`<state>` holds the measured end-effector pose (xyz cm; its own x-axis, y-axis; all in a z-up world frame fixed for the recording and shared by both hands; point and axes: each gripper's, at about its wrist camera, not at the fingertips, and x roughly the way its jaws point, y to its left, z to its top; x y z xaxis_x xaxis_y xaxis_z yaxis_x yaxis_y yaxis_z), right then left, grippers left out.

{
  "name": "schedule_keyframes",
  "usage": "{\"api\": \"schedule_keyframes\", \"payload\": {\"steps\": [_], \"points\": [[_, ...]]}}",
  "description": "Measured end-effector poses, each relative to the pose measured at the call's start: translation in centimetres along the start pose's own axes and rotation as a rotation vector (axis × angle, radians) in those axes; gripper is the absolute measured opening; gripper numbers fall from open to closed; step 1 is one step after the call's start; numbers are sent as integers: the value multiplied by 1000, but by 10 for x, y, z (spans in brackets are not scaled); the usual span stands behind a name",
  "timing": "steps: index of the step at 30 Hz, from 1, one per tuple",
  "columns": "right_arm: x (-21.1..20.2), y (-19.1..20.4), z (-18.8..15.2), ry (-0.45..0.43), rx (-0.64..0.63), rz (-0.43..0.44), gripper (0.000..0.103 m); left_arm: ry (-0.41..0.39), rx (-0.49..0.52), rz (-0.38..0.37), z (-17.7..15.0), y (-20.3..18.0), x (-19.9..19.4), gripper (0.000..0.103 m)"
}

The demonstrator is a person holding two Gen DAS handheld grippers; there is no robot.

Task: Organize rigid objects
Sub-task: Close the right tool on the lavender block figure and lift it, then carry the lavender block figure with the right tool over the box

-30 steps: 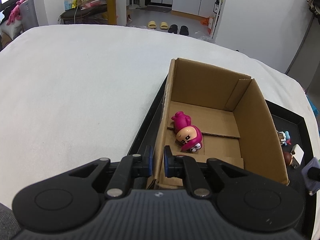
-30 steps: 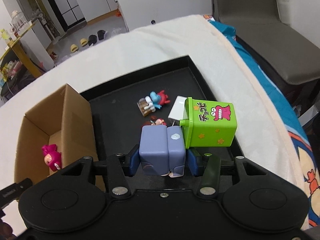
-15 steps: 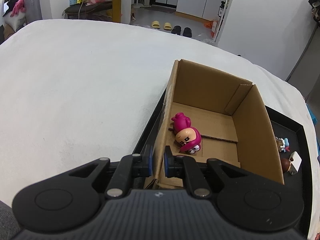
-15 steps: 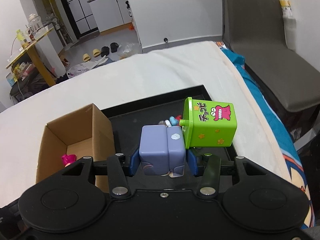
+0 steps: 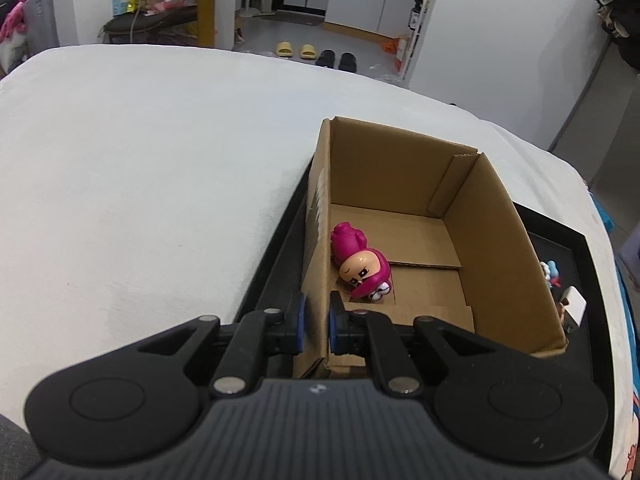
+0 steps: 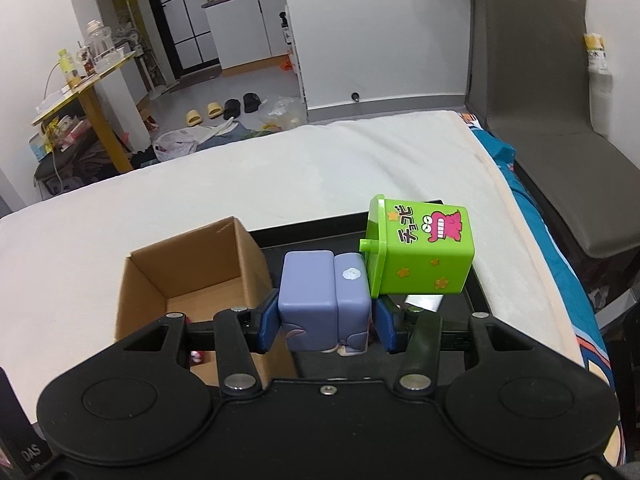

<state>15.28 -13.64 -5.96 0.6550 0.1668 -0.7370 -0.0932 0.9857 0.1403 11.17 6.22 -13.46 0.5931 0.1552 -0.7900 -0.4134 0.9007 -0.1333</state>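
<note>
The right gripper, jaws clamped on a purple block, has the box at ten o'clock, whose wall the left gripper pinches.

Left gripper: matte black body, ribbed grey top behind jaws, blue pads, silver rivets on linkage arms, round discs either side. Right gripper: glossy black, blue pads, silver rivets, centre screw behind jaws.
</note>
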Motion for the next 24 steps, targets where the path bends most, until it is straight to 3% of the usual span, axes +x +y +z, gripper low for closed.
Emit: {"api": "schedule_keyframes", "payload": {"steps": [10,24], "points": [[-5,21,2,-13,-80,43,47,-6,38,-38,0,-3,-1,11],[-9,79,4,-42,-405,103,47,-1,19,-37,0,-2,0,11]]}}
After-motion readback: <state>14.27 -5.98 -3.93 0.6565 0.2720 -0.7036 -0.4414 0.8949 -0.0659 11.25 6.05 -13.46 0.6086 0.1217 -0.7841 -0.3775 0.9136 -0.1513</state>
